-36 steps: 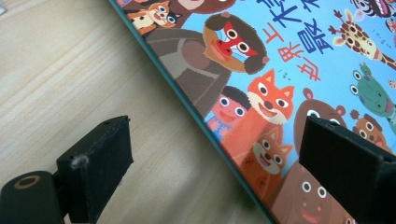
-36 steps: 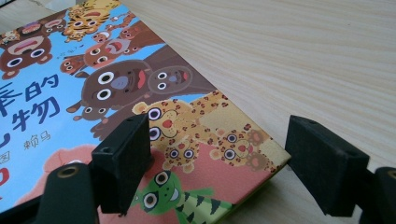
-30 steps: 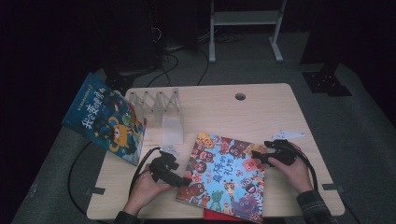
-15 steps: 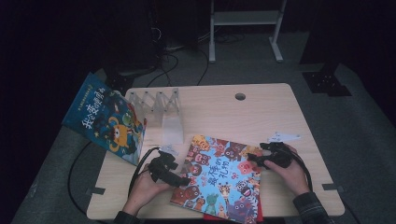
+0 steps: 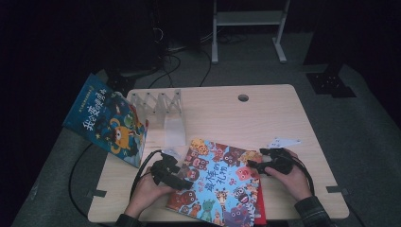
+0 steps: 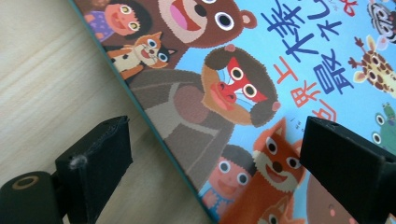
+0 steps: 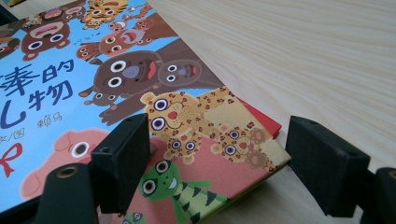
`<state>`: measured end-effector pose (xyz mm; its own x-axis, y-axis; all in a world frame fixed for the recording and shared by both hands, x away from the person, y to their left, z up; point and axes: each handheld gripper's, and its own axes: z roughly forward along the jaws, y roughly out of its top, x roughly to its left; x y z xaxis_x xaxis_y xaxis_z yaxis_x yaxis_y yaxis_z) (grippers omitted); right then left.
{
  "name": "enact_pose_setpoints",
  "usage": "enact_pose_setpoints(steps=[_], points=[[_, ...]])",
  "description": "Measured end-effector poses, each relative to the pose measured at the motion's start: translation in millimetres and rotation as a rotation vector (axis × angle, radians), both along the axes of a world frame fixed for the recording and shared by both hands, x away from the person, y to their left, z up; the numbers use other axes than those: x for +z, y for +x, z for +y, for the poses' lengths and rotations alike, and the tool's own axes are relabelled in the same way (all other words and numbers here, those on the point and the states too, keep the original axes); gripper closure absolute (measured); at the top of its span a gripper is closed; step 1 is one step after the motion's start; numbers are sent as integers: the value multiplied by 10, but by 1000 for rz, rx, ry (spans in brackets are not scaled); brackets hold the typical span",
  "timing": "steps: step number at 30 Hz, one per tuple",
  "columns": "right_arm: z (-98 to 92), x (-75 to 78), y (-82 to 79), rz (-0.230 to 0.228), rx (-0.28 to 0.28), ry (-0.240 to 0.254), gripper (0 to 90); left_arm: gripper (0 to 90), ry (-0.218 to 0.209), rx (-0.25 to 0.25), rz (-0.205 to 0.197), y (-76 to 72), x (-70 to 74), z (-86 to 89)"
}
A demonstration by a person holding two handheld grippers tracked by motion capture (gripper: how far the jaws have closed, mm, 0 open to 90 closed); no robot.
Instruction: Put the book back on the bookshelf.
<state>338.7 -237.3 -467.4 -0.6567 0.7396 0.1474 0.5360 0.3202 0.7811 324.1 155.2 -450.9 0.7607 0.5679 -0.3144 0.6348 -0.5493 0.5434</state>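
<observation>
Picture book (image 5: 220, 187) flat at the table's (image 5: 222, 113) near edge, between two grippers.

Left gripper (image 5: 182, 182) at its left edge, right gripper (image 5: 251, 165) at its right edge, both with jaws apart, straddling the cover's edge without pressing it. A second book (image 5: 106, 118) leans at the table's left side.

Bare table (image 5: 227, 118) beyond the animal book (image 5: 217, 184); clear rack (image 5: 158, 101) and leaning blue book (image 5: 106, 118) crowding the far-left corner
</observation>
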Motion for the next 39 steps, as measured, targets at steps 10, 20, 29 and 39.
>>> enact_pose_setpoints(steps=[10, 20, 29, 39], points=[[-146, 162, -169, -84, -2, -8, 384, 83, -9, -17, 5, -12, -10, -33], [-109, 211, -506, -57, 145, 4, 678, 83, -7, -22, 8, -8, -10, -39], [-72, 191, -712, -7, 260, -38, 892, 82, -13, -22, 11, -1, -16, -42], [-10, 178, -731, 15, 308, -67, 894, 82, -20, -23, 19, -1, -26, -37]])
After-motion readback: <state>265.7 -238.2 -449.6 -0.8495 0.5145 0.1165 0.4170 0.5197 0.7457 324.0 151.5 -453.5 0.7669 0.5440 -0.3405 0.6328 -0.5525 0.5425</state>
